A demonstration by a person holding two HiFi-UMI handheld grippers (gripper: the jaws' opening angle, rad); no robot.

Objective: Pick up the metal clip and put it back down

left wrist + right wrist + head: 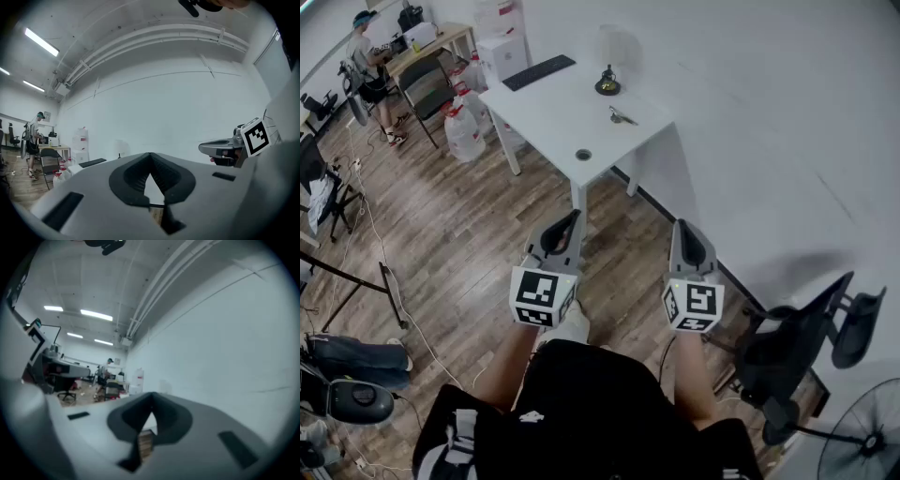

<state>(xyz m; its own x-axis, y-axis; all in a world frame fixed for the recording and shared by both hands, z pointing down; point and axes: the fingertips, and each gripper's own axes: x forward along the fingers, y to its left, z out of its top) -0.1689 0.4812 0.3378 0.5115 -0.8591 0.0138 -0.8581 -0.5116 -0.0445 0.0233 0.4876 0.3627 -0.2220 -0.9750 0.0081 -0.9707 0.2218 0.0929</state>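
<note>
On desk, near its right edge: metal clip. The left hand-held gripper and right hand-held gripper are both clenched, empty, well short of desk. Clip likely light, stiff, slippery; pinch its raised middle.

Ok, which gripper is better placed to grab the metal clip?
Left, narrowly: both hang shut, far from the table, but the left gripper aims nearer the metal clip than the right gripper.
</note>
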